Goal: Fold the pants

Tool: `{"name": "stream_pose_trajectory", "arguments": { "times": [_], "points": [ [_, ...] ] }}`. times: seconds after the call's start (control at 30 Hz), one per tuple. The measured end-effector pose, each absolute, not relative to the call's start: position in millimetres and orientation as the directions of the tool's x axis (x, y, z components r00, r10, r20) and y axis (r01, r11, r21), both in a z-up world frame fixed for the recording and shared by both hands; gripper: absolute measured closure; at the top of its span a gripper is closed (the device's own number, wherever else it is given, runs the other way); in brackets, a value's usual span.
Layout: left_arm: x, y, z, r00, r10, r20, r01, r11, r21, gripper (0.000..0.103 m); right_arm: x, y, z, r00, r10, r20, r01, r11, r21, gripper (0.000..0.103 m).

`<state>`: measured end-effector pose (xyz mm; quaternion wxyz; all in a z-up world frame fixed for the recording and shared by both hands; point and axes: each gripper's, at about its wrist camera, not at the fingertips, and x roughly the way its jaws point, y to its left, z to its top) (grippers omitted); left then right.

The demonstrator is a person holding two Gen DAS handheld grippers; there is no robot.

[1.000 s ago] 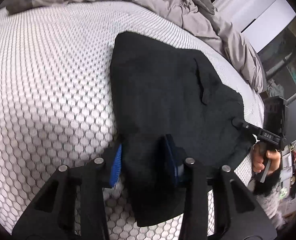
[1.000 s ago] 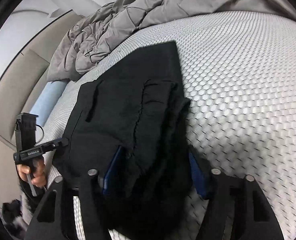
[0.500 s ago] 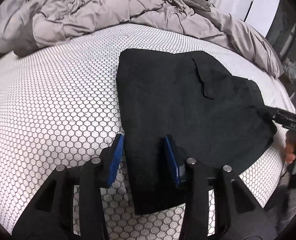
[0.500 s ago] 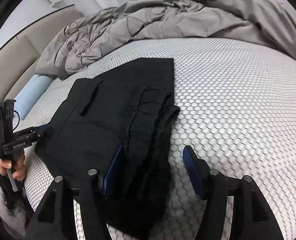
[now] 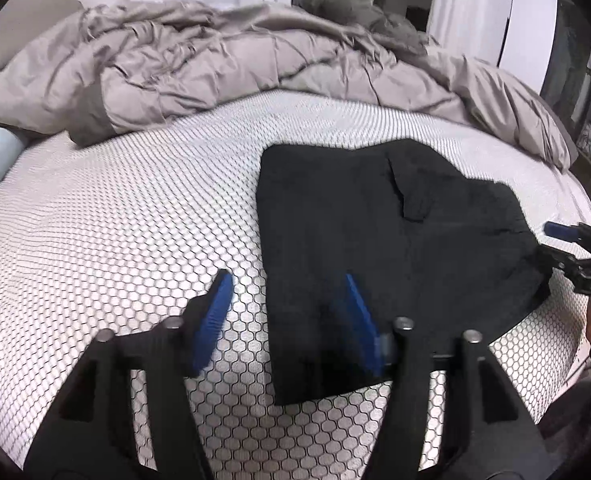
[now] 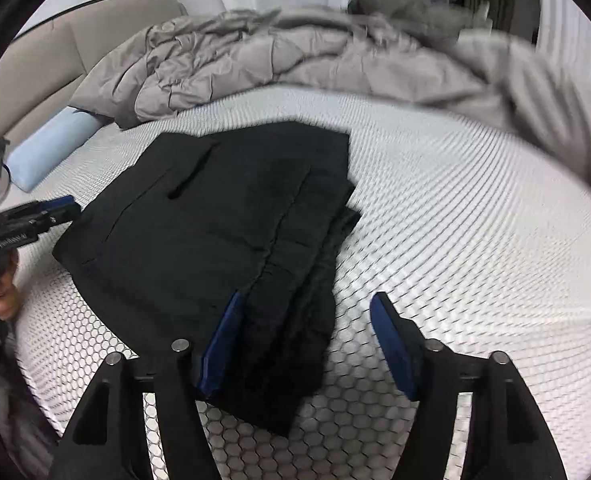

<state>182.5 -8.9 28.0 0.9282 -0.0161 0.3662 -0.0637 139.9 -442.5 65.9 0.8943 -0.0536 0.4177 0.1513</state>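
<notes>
You are holding your left claw (image 5: pixel 285 314) wide apart above the near edge of the folded black pants (image 5: pixel 391 248), gripping nothing; one blue pad is hanging over the bare mattress (image 5: pixel 115 232) and the other over the dark cloth. Your right claw (image 6: pixel 305 344) is likewise spread and released, its left pad sitting over the stacked fold of the pants (image 6: pixel 223 232) and its right pad over the honeycomb-patterned mattress (image 6: pixel 455 240) just beside the garment. The pants are lying flat on the bed as a compact dark bundle, with a slit pocket showing on the upper layer and layered edges along the side nearest your right claw. A rumpled grey duvet (image 5: pixel 223 68) is heaped along the far side of the mattress, well apart from the pants. A pale blue bolster (image 6: pixel 51 144) is lying at the headboard end of the bed, near the corner of the garment. In each wrist view the opposite claw is appearing at the frame edge, beside the outer corner of the pants.
</notes>
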Motion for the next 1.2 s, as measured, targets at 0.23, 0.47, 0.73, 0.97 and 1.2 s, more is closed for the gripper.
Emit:
{"name": "stream_pose_trajectory", "arguments": {
  "times": [0.23, 0.47, 0.73, 0.97, 1.2],
  "points": [
    [134.5, -19.0, 44.1, 0.797, -0.088, -0.597, 0.084, 0.996, -0.034, 0.011, 94.2, -436.9, 93.2, 0.713, 0.333, -0.617, -0.34, 0.934, 0.111, 0.0],
    [82.4, -27.5, 50.3, 0.879, -0.079, -0.469, 0.072, 0.997, -0.033, 0.0, 69.8, -409.2, 94.7, 0.744, 0.363, -0.561, -0.371, 0.923, 0.105, 0.0],
    [71.5, -45.3, 54.6, 0.891, -0.118, -0.439, 0.113, 0.993, -0.039, 0.0, 66.1, -395.9, 95.1, 0.753, 0.383, -0.535, -0.38, 0.917, 0.121, 0.0],
    [76.6, -54.7, 53.3, 0.894, -0.12, -0.432, 0.136, 0.991, 0.005, 0.0, 66.1, -396.8, 96.7, 0.776, 0.368, -0.512, -0.354, 0.926, 0.129, 0.0],
    [79.4, -56.4, 49.8, 0.892, -0.119, -0.436, 0.14, 0.99, 0.016, 0.0, 66.4, -401.4, 97.3, 0.782, 0.362, -0.508, -0.335, 0.931, 0.148, 0.0]
  ]
}}
